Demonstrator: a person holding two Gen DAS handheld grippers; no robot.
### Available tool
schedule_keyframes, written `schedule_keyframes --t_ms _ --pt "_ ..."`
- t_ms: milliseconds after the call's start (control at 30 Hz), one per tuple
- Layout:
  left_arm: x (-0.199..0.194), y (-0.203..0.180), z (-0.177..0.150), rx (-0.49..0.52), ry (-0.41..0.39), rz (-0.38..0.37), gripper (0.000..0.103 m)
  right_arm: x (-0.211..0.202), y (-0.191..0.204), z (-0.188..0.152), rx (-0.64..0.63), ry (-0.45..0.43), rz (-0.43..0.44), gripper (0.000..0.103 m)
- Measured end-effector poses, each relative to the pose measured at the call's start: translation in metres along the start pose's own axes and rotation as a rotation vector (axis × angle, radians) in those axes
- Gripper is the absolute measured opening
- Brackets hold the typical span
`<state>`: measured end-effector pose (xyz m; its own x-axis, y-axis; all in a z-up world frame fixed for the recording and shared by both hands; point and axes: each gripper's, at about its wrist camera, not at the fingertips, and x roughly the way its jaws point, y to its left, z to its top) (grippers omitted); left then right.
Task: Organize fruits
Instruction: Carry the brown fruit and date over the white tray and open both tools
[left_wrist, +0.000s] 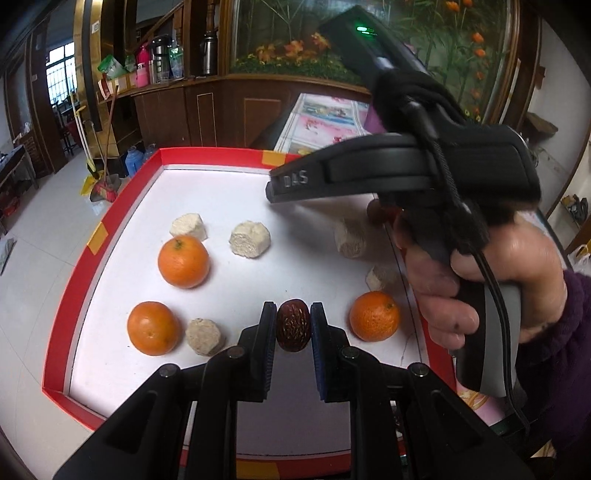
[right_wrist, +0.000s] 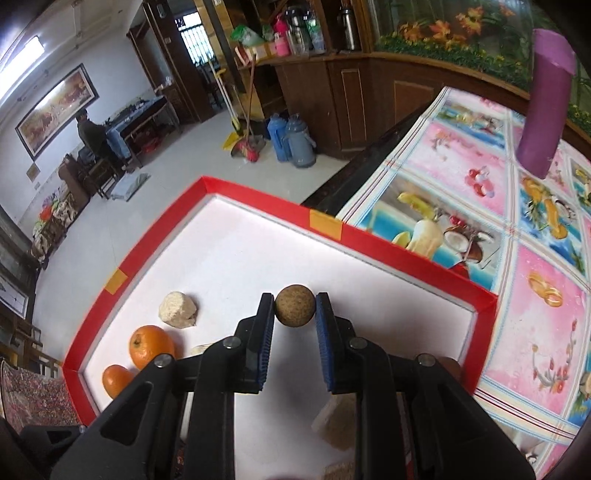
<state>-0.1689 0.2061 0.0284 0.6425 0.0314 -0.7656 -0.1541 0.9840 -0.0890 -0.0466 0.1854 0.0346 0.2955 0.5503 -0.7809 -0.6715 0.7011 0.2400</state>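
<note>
In the left wrist view my left gripper is shut on a dark red-brown date, held over the white floor of a red-rimmed tray. Three oranges and several beige crumbly chunks lie on that floor. Another reddish date peeks out behind the right tool, which a person's hand grips. In the right wrist view my right gripper is shut on a round tan-brown fruit above the tray. Two oranges lie at its left.
The tray sits on a table with a pink pictured cloth; part of the tray overhangs the tiled floor. A purple cylinder hangs over the cloth. Beige chunks lie near the right gripper. Wooden cabinets, brooms and flasks stand beyond.
</note>
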Motion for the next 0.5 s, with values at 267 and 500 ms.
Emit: schedule_keyframes --t_ms 267,500 --pt "0.002 0.002 -0.002 -0.022 0.023 0.043 0.017 0.01 -0.002 0.004 -0.027 0.071 0.007 0.025" --pt "-0.004 -0.006 -0.001 -0.024 0.026 0.081 0.052 -0.023 -0.021 0.003 0.052 -0.003 0.088 0.027"
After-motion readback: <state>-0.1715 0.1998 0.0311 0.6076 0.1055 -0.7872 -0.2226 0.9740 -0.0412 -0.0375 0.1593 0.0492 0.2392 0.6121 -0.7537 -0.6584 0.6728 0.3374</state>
